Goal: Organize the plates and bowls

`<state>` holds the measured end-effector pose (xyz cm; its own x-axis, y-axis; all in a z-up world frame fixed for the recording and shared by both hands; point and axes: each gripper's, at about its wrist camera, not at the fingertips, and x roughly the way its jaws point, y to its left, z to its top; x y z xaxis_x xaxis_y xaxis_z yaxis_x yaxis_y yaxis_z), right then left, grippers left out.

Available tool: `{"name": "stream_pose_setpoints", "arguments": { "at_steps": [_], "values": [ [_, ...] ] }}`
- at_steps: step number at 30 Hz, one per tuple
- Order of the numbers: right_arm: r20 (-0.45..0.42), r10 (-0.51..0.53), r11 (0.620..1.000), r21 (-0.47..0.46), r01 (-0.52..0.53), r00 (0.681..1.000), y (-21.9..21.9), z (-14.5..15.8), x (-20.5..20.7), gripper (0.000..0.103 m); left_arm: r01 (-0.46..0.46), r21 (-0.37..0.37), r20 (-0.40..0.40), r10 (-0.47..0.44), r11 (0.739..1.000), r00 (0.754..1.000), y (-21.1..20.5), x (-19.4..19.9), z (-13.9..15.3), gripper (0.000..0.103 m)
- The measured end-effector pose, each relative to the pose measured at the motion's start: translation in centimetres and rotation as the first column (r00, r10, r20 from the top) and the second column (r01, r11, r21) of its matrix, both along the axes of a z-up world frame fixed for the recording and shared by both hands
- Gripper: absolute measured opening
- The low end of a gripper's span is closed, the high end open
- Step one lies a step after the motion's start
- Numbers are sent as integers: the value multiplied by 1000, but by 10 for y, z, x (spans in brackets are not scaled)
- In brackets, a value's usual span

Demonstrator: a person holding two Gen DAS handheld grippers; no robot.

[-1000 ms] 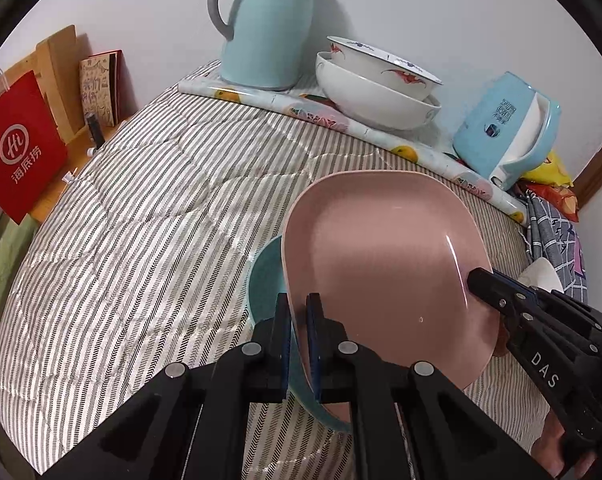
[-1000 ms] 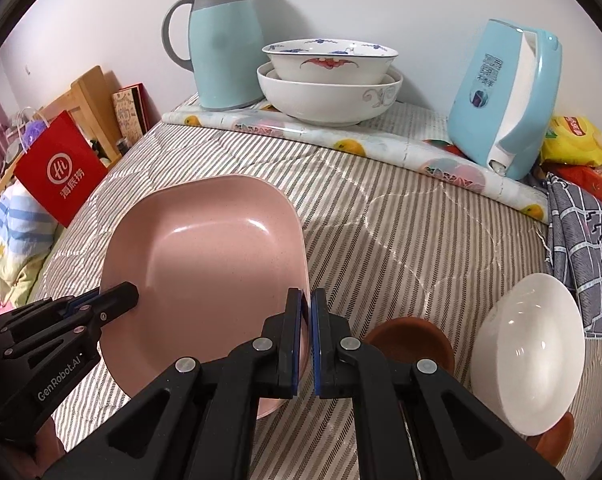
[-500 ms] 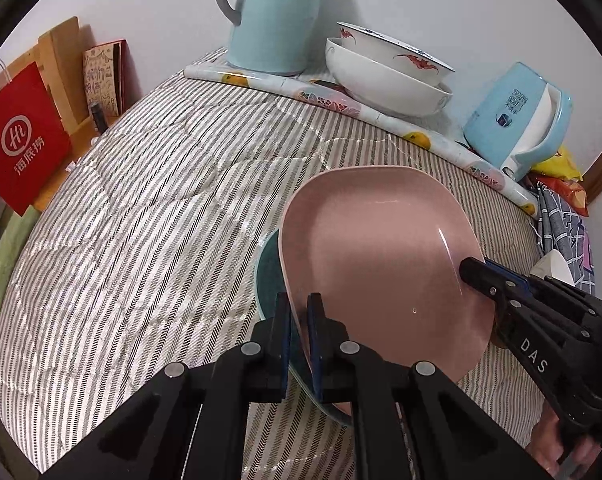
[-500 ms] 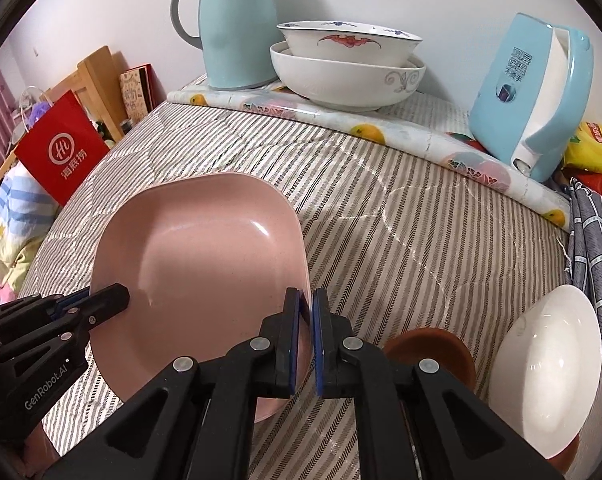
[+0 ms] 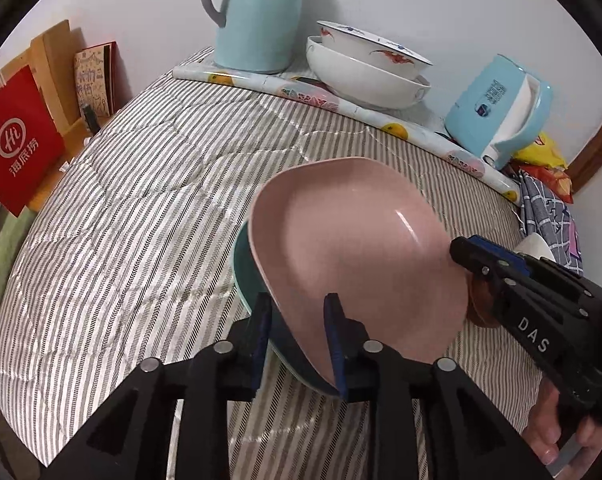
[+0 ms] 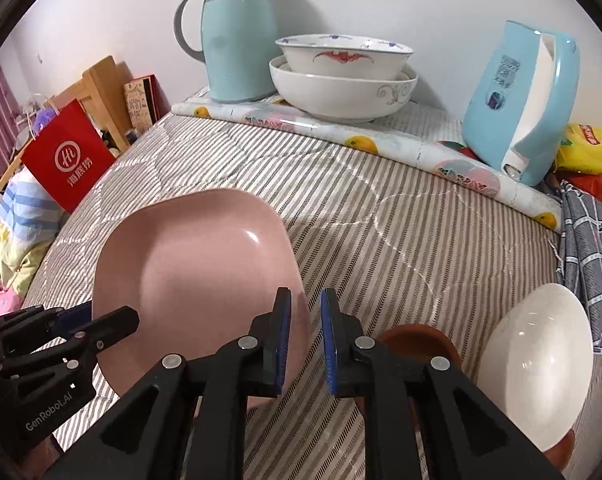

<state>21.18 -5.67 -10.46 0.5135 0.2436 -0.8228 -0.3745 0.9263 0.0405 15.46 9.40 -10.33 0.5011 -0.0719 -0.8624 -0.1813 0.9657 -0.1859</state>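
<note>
Pink plate (image 5: 353, 256) sits on the teal plate (image 5: 243, 276) on the striped quilt (image 5: 121, 216), and both my left gripper (image 5: 297, 336) and right gripper (image 6: 304, 344) stand open around its rim, gripping nothing.

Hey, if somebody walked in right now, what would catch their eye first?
The big pink squarish plate in the middle of the striped quilt, resting on a teal plate, with both grippers' jaws open at its edges. Behind it, two stacked white bowls sit beside a pale blue thermos jug.
</note>
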Motion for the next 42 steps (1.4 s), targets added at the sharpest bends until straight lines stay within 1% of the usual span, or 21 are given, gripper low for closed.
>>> {"name": "stream_pose_setpoints", "arguments": {
  "at_steps": [3,6,9,14,15,16,18,23,25,27,31,35,38,41,42],
  "values": [
    [17,-12,1000,5,12,1000,-8,8,-8,16,-14,28,-4,14,1000,1000,-3,-5,4,35],
    [35,-25,1000,11,25,999,-19,17,-17,17,-16,28,7,16,999,1000,-4,-10,9,35],
    [60,-43,999,14,42,997,-32,26,-28,28,-20,28,19,20,999,1000,-7,-16,14,35],
    [74,-82,997,23,80,994,-57,34,-43,31,-8,29,37,7,1000,999,-19,-25,21,35],
    [75,-92,996,26,90,993,-63,35,-46,34,-5,30,40,4,1000,999,-22,-27,22,35],
    [76,-104,994,29,102,992,-70,36,-49,41,-1,30,43,0,1000,999,-25,-27,23,36],
    [82,-130,991,40,127,988,-82,38,-55,49,13,27,46,-15,1000,999,-33,-29,25,36],
    [92,-196,980,66,190,976,-117,45,-71,51,44,24,66,-45,999,997,-56,-31,32,36],
    [105,-219,975,59,214,970,-129,48,-77,56,63,22,80,-64,998,995,-67,-32,36,36],
    [120,-251,968,62,245,961,-146,51,-85,57,78,20,88,-79,997,993,-75,-32,38,36],
    [122,-303,952,74,296,945,-176,53,-94,57,110,6,103,-110,994,989,-94,-32,39,36],
    [133,-355,935,44,352,926,-205,50,-100,57,127,3,107,-126,992,986,-111,-31,35,36],
    [137,-390,920,13,392,910,-226,44,-104,57,134,-10,102,-133,991,986,-122,-28,30,36],
    [110,-419,907,11,420,901,-248,32,-104,57,142,-11,99,-140,990,985,-133,-23,25,36],
    [100,-427,904,10,428,899,-253,29,-103,55,146,-10,98,-144,989,985,-136,-21,23,36]
  ]
}}
